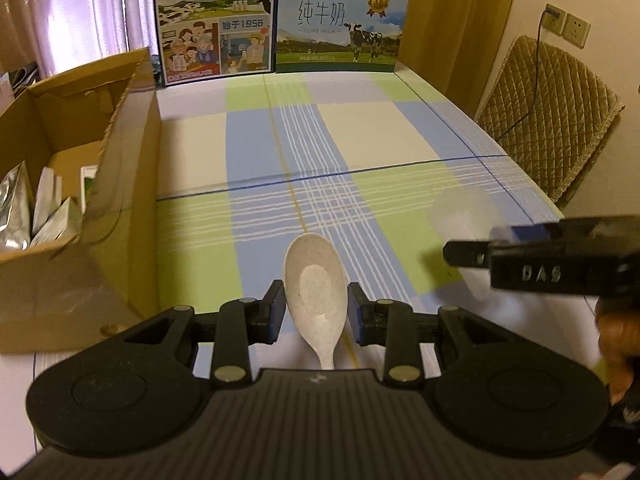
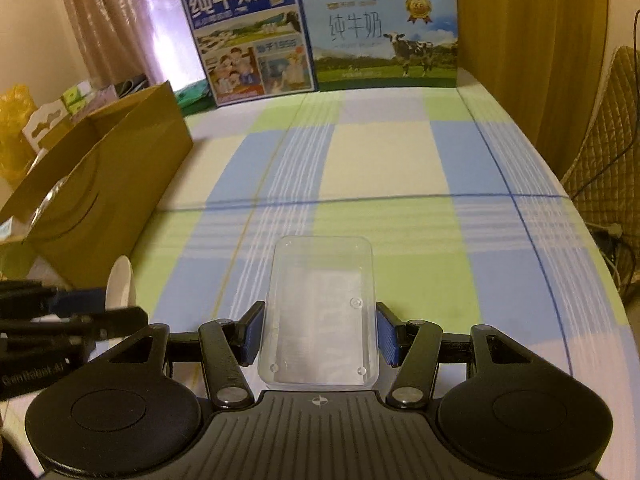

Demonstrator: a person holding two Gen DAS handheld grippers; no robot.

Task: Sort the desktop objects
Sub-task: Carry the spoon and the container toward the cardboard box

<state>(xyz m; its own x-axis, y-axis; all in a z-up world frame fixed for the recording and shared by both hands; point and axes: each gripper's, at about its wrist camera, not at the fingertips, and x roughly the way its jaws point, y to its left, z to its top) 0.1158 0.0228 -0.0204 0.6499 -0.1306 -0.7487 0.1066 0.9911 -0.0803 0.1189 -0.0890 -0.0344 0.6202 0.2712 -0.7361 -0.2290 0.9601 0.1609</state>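
Observation:
A speckled white spoon stands bowl-forward between the pads of my left gripper, which is shut on the sides of its bowl. The handle runs back under the gripper body. My right gripper is shut on a clear rectangular plastic box, with a pad pressed against each long side. In the left wrist view the right gripper comes in from the right edge, and the clear box is a blur beside it. The right wrist view shows the left gripper at the lower left with the spoon sticking up.
An open cardboard box holding silver pouches stands along the table's left side. Two milk cartons stand at the far edge. A quilted chair is off the right edge. The tablecloth is chequered.

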